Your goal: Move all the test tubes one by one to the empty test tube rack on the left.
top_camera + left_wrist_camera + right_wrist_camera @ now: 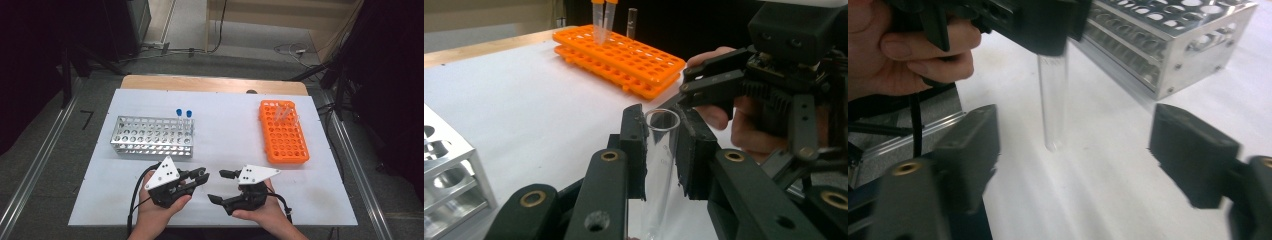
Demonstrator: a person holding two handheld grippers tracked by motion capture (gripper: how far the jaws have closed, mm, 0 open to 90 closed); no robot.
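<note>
My left gripper [202, 176] is shut on a clear glass test tube [659, 160], its two pads pressing just below the open rim. The tube [1053, 100] hangs upright with its rounded end close to the white table top; whether it touches I cannot tell. My right gripper [217, 186] faces it from the right with its jaws spread wide. In the right gripper view the tube stands beyond and between my two pads [973, 150], touching neither. In the left gripper view the right gripper [704, 85] sits just behind the tube.
A silver metal rack [152, 136] with two blue-capped tubes [183, 116] stands at the left. An orange rack [283, 132] at the right holds a few tubes [604, 20] at its far end. Both sit on a white sheet [225, 125].
</note>
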